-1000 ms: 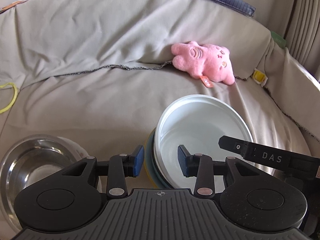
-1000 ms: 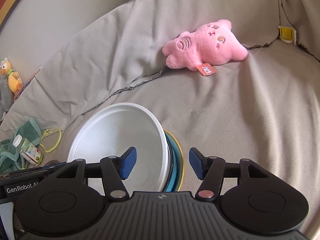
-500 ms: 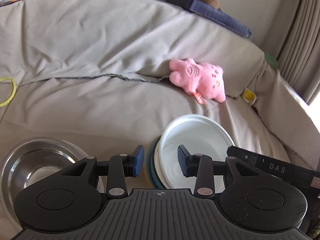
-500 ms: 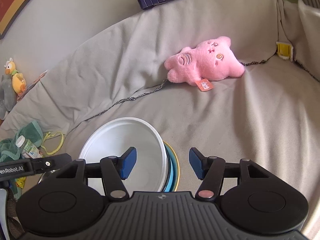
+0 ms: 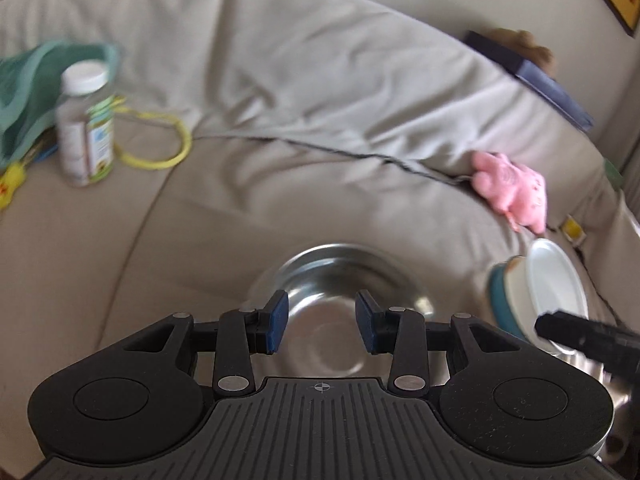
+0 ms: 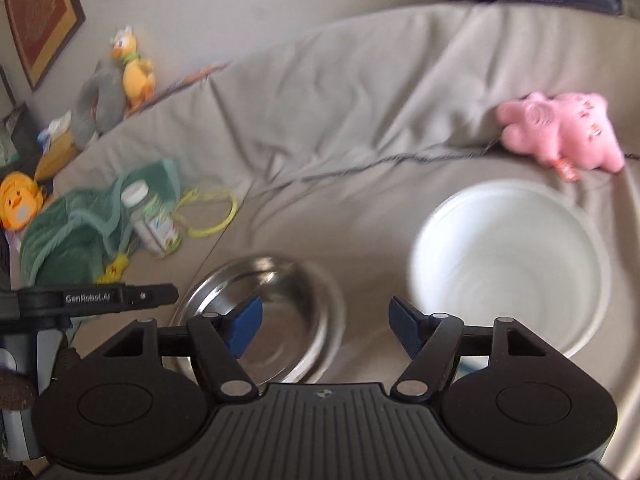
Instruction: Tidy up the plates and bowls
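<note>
A steel bowl [image 5: 340,280] sits on the grey sofa cover, and my left gripper [image 5: 322,326] hangs open and empty just above its near side. A white bowl [image 5: 556,280] stands stacked on a blue and a yellow dish at the right. In the right wrist view the steel bowl [image 6: 280,300] lies at lower centre and the white bowl [image 6: 508,256] to its right. My right gripper [image 6: 326,330] is open and empty over the gap between them. The left gripper's finger [image 6: 120,298] shows at the left.
A pink plush toy [image 6: 560,132] lies at the sofa back. A small bottle [image 5: 86,120], a green cloth [image 6: 80,224] and a yellow ring [image 5: 156,136] lie at the left. More toys [image 6: 132,68] sit on the sofa's back ledge.
Both grippers have swung left, away from the stacked white bowl. The steel bowl is now centred under the left gripper. Both stayed open.
</note>
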Available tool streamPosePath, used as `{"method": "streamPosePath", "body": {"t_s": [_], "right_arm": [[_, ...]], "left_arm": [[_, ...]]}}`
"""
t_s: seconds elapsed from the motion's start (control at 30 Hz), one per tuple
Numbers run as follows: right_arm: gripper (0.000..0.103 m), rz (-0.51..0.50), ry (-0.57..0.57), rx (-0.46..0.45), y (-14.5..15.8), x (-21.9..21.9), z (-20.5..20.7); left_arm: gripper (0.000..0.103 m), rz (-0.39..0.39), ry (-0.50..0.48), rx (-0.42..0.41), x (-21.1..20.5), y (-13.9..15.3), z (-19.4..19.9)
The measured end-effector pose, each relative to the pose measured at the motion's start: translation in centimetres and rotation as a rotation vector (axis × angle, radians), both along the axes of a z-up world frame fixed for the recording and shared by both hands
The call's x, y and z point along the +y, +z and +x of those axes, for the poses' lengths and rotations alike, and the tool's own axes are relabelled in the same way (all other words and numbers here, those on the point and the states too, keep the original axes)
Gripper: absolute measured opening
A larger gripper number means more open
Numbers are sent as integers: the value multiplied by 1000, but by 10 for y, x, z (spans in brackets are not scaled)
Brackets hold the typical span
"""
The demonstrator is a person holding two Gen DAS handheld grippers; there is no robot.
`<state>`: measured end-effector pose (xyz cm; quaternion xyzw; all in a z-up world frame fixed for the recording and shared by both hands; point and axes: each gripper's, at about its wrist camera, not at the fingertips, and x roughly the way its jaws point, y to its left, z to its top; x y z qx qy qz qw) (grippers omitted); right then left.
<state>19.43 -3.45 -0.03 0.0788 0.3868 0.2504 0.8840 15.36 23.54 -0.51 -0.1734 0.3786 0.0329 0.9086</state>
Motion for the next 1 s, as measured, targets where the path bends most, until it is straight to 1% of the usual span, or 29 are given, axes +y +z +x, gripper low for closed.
{"method": "streamPosePath", "body": {"t_s": [0.1, 0.17, 0.23, 0.4, 0.5, 0.53, 0.63, 0.73, 0.87, 1.0], "right_arm": [[71, -8, -29, 70, -21, 22, 3], [71, -37, -49, 77, -33, 31, 6], [71, -54, -58, 104, -44, 38, 10], [71, -56, -84, 155, -61, 48, 19], [71, -46, -78, 184, -69, 55, 21], [71, -54, -74, 190, -72, 59, 22], [71, -73, -68, 203, -80, 68, 24], [71, -58, -50, 229, -88, 71, 28], [71, -78, -39, 210, -92, 76, 29], [69, -78, -37, 197, -93, 77, 31]], "left_arm": [[40, -47, 32, 36, 19, -20, -3], [40, -83, 32, 72, 26, -34, -1], [40, -115, 32, 95, 31, -45, 2], [45, -148, 51, 112, 41, -64, 11], [44, -151, 48, 122, 40, -73, 20], [43, -149, 35, 127, 39, -75, 23], [43, -162, 1, 154, 37, -83, 30], [43, -168, -3, 160, 36, -87, 34], [43, -190, -6, 179, 39, -89, 39], [43, -191, -15, 195, 41, -88, 44]]}}
